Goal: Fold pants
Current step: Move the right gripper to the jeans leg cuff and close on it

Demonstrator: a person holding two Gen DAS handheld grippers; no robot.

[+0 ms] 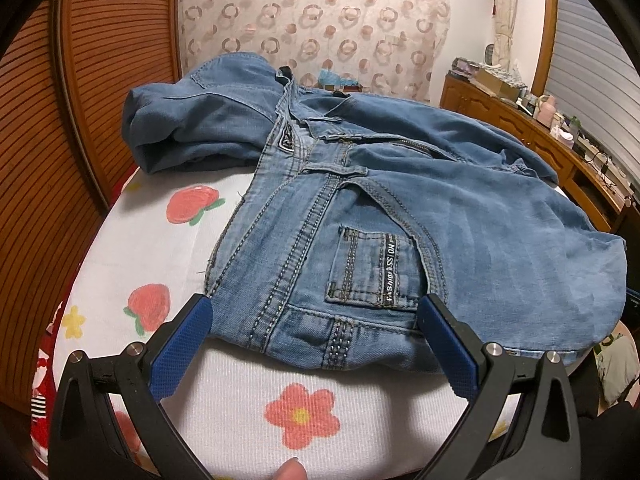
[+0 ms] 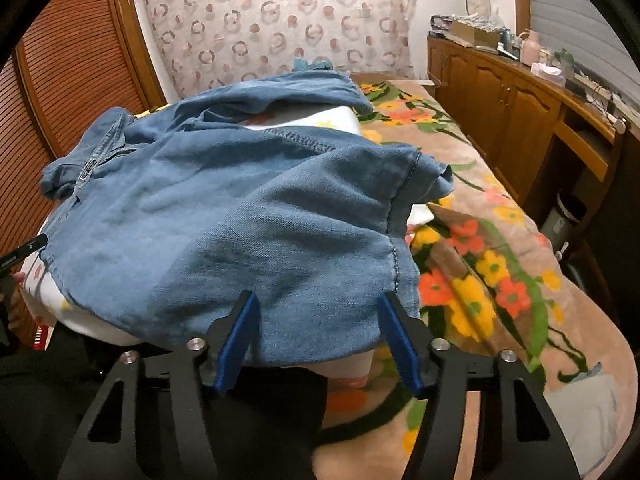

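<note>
One pair of faded blue denim pants (image 1: pixel 360 200) lies crumpled on a white pad printed with red flowers (image 1: pixel 240 392), waistband at the left, legs trailing right. The left gripper (image 1: pixel 316 320) stands wide open astride the waistband's near edge. The right gripper (image 2: pixel 316 316) brackets a leg's edge, blue pads (image 2: pixel 236 340) apart; contact is unclear. Only its view shows the tan flowered blanket (image 2: pixel 500 272).

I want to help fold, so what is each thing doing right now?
jeans: rumpled, not folded flat, lying on the white flowered cloth.
left gripper: open, fingers either side of the waistband edge.
right gripper: part open, denim between its fingers, not squeezed yet.
cupboard doors: shut.
</note>
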